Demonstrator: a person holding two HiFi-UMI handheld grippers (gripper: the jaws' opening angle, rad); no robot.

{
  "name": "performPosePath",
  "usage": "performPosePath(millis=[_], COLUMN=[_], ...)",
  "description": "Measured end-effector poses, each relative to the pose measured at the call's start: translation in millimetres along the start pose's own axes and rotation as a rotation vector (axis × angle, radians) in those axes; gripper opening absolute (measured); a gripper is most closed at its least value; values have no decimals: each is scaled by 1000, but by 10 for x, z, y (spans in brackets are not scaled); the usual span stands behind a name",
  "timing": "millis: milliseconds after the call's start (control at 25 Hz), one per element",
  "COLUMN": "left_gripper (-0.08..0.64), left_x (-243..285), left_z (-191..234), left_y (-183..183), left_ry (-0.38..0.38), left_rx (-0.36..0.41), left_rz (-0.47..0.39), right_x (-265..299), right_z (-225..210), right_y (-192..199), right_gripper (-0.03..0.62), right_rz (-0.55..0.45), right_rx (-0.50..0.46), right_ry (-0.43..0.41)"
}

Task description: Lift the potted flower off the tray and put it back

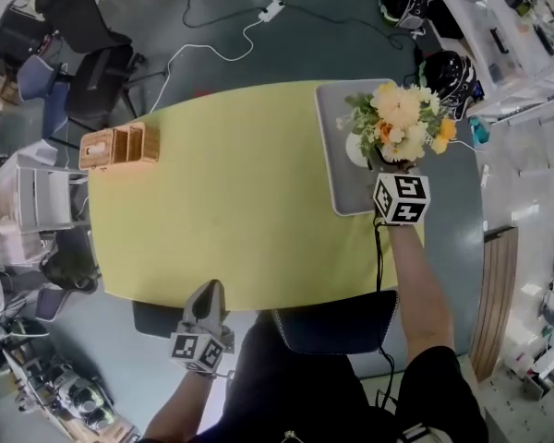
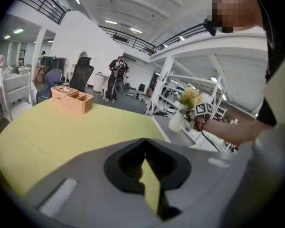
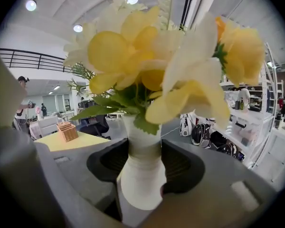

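The potted flower is a bunch of yellow and orange blooms (image 1: 402, 118) in a white vase (image 1: 358, 150). It stands over the far end of the grey tray (image 1: 337, 187) on the yellow table (image 1: 240, 201). My right gripper (image 1: 377, 158) is shut on the vase's narrow neck (image 3: 141, 148), with its black pads (image 3: 183, 167) pressed on either side. Whether the vase base touches the tray I cannot tell. My left gripper (image 1: 210, 292) hangs at the table's near edge, far from the tray; its jaws (image 2: 143, 163) are together and hold nothing. The vase (image 2: 176, 121) also shows in the left gripper view.
A wicker basket (image 1: 120, 146) with compartments stands at the table's far left. A dark chair back (image 1: 337, 326) is against the near edge in front of me. Office chairs, cables and helmets lie on the floor beyond the table.
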State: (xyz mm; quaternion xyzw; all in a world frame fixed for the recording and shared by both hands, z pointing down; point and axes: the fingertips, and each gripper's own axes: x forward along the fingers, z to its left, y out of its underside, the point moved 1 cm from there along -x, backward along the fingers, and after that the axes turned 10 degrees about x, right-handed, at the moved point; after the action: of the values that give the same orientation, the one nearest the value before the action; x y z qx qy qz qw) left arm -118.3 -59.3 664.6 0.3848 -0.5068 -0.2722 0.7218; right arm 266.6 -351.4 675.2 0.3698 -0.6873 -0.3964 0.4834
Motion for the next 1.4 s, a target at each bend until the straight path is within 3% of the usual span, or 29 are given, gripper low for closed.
performPosePath(millis=[760,1400], left_gripper=[8,8], left_x=[564,406], left_z=[-112,-40], left_y=[39,58], left_ry=[30,25], left_rx=[38,42], left_rz=[-8,-13], right_x=[185,249], right_z=[-273,-255], right_y=[235,324], right_gripper=[235,310], right_rz=[-46,16], right_rx=[-12,-26], right_ry=[35,36])
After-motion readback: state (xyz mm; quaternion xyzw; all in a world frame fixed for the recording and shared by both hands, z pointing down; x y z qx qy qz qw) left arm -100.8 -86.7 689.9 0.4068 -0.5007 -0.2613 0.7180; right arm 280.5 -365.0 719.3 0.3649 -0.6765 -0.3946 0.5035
